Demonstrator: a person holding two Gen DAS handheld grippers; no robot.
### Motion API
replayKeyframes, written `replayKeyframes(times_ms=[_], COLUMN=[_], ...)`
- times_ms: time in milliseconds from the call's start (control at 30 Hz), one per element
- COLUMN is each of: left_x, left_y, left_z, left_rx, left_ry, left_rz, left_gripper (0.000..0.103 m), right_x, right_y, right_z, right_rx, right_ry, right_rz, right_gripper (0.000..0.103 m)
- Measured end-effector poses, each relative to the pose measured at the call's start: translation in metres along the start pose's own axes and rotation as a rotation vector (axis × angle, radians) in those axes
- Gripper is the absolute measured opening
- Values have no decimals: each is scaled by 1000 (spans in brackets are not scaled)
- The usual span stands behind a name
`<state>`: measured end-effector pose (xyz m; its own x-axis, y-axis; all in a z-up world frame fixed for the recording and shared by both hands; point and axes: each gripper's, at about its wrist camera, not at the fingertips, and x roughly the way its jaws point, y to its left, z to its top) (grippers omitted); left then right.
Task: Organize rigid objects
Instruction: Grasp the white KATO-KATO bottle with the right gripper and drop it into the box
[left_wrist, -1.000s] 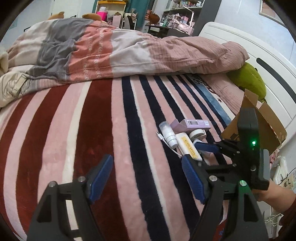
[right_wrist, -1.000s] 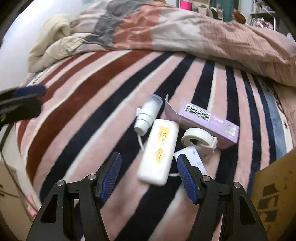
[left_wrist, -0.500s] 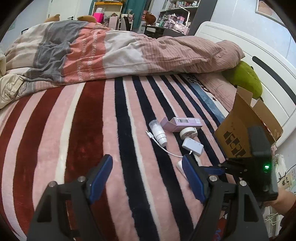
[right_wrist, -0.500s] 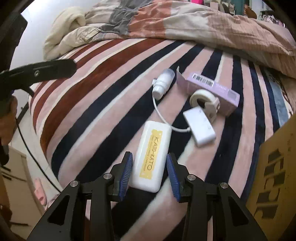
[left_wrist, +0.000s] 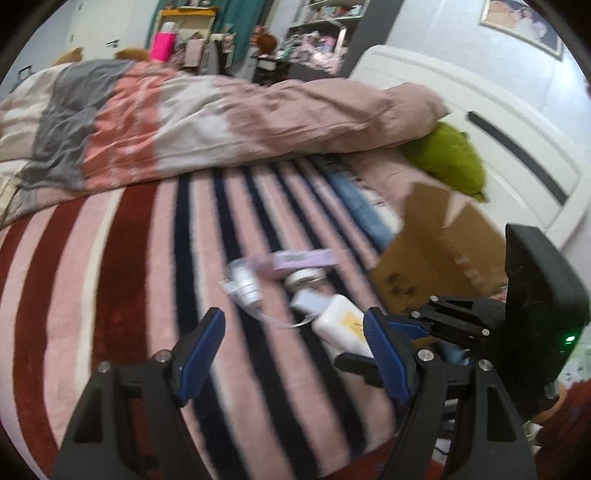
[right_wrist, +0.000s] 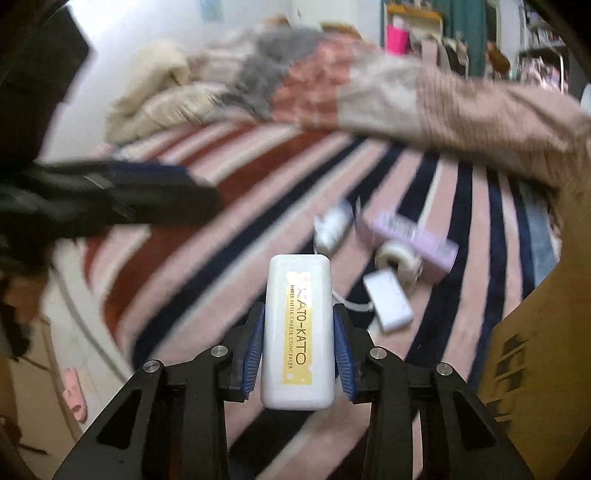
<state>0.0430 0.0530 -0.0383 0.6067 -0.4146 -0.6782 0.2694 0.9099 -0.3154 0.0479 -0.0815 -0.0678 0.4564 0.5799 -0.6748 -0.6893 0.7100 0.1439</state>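
My right gripper (right_wrist: 299, 345) is shut on a white concealer box (right_wrist: 298, 332) with a gold label and holds it above the striped blanket (right_wrist: 192, 280). The box also shows in the left wrist view (left_wrist: 343, 323), with the right gripper (left_wrist: 417, 332) beside it. On the blanket lie a small white bottle (right_wrist: 330, 229), a purple carton (right_wrist: 413, 242), a tape roll (right_wrist: 397, 260) and a white adapter (right_wrist: 388, 301) with a cable. My left gripper (left_wrist: 295, 347) is open and empty, above the blanket left of these items.
A cardboard box (left_wrist: 443, 254) stands open at the bed's right edge, also showing in the right wrist view (right_wrist: 535, 369). A rumpled duvet (left_wrist: 221, 122) fills the far side. A green pillow (left_wrist: 450, 158) lies by the white headboard (left_wrist: 498, 122).
My right gripper closed on the concealer box and lifted it off the blanket. Both views have shifted and are blurred by motion.
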Motion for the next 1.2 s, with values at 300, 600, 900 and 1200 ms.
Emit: replayKeyframes(times_ms=[300, 600, 900, 1200], left_x=[13, 85, 139, 121], left_y=[-86, -165, -195, -185], left_z=[48, 84, 89, 89], left_rx=[88, 160, 187, 191], left_ry=[4, 85, 189, 146], left_rz=[-184, -242, -235, -174], left_gripper=[40, 36, 36, 53], right_x=[-89, -128, -123, -115], right_y=[-23, -111, -165, -170], right_z=[13, -4, -18, -20], right_rx=[-26, 102, 165, 203], right_ry=[-185, -209, -72, 0], right_rz=[-18, -99, -128, -134], right_gripper=[31, 31, 31, 31])
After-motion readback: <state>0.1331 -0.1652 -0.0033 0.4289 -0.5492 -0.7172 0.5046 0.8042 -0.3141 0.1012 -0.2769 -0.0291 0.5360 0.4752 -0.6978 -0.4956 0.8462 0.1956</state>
